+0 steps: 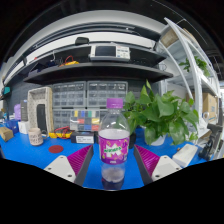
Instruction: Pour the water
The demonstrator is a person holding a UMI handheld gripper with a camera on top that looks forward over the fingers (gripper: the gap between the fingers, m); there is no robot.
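A clear plastic bottle (113, 140) with a purple cap and a purple label stands upright on the blue table (30, 152). A little water shows in its lower part. The bottle is between the two fingers of my gripper (112, 154), and a narrow gap of blue table shows on each side of it. The magenta pads (81, 159) flank the bottle's lower half without pressing on it, so the gripper is open. No cup for the water shows near the fingers.
A leafy green plant (165, 112) in a white pot stands beyond the right finger. Beyond the left finger are a small pale jar (36, 136), a red disc (56, 149) and a wooden frame (40, 108). Drawer cabinets (88, 96) and shelves line the back.
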